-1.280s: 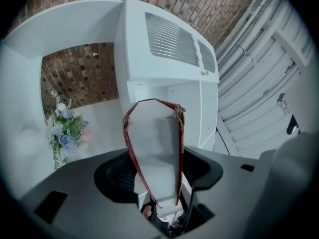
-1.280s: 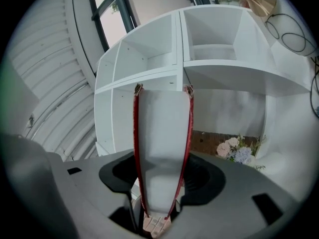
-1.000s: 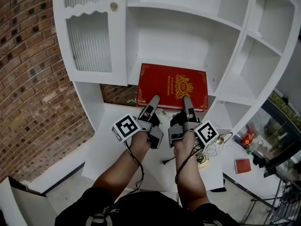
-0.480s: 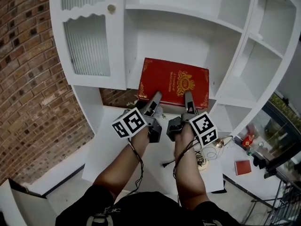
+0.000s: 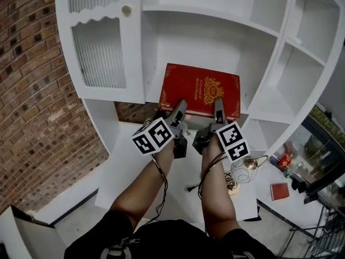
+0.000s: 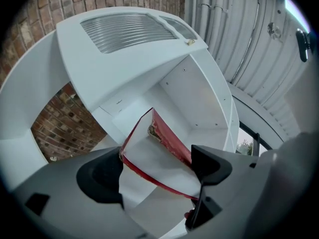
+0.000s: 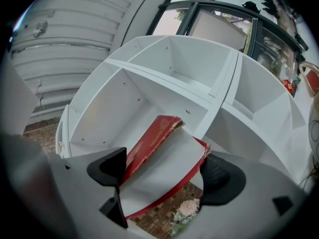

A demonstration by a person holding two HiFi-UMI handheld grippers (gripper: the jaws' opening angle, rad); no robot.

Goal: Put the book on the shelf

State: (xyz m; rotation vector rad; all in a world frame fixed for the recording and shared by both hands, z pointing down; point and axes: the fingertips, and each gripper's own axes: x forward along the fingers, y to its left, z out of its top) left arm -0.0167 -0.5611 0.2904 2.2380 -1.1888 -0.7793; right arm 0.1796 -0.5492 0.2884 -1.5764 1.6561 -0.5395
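Observation:
A red book (image 5: pixel 199 88) with a gold crest lies flat on the floor of the white shelf's (image 5: pixel 215 42) middle compartment, its near edge sticking out over the front. My left gripper (image 5: pixel 179 108) is at the book's near left corner and my right gripper (image 5: pixel 219 104) at its near right corner. In the left gripper view the book's (image 6: pixel 164 133) page edge lies between the left gripper's (image 6: pixel 158 169) jaws, which are opening. In the right gripper view the book (image 7: pixel 149 143) likewise sits between the right gripper's (image 7: pixel 164 172) opening jaws. Neither pair of pads clamps it.
A cabinet door (image 5: pixel 99 50) with ribbed glass hangs left of the compartment, with a brick wall (image 5: pixel 32 90) beyond. Below stands a white table (image 5: pixel 124 171) with a cable and a wire-and-glass ornament (image 5: pixel 247 169). A small red book (image 5: pixel 278 190) lies at the lower right. More shelf compartments (image 5: pixel 294 69) open at right.
Both grippers have pushed forward and the book has slid deeper into the compartment. Both pairs of jaws have spread wider around the book's near edge.

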